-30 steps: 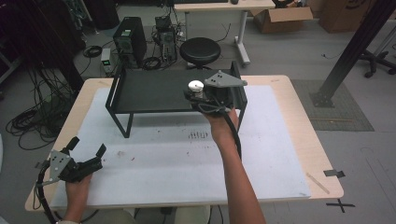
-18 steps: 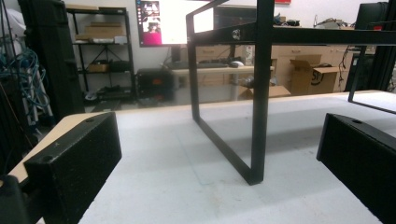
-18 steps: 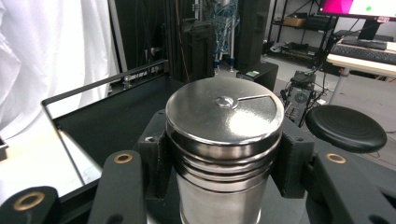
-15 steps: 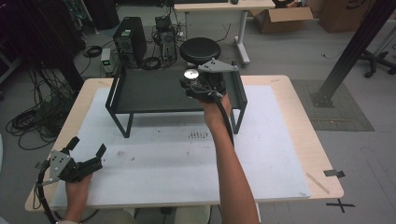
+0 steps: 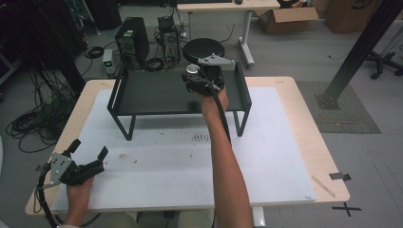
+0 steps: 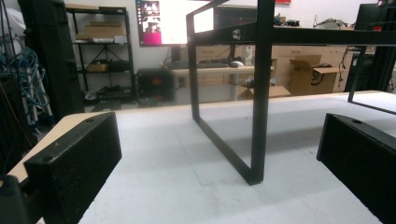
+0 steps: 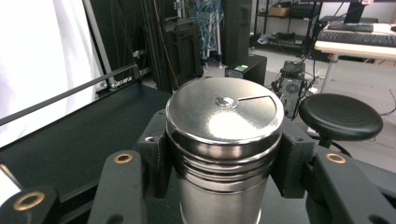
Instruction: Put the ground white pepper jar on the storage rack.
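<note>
A shiny steel canister (image 7: pixel 224 140) with a flat lid is clamped upright between the black jaws of my right gripper (image 7: pixel 223 161). In the high view that right gripper (image 5: pixel 192 78) holds the steel canister (image 5: pixel 192 69) over the back right part of the black shelf rack (image 5: pixel 142 92), whose tray stands on thin legs above the white mat. My left gripper (image 5: pixel 88 152) rests low at the table's front left, jaws wide apart and bare. Its own view looks along the mat at the black shelf rack's front left leg (image 6: pixel 259 93), with my left gripper (image 6: pixel 224 163) open before it.
The white mat (image 5: pixel 266 156) covers most of the wooden table. Beyond the far edge stand a round black stool (image 5: pixel 204 47), a computer tower (image 5: pixel 132 38) and cables on the floor. A black post (image 5: pixel 361 47) rises at the right.
My right gripper has carried the canister farther back and slightly left over the rack's tray. The left gripper has stayed where it was.
</note>
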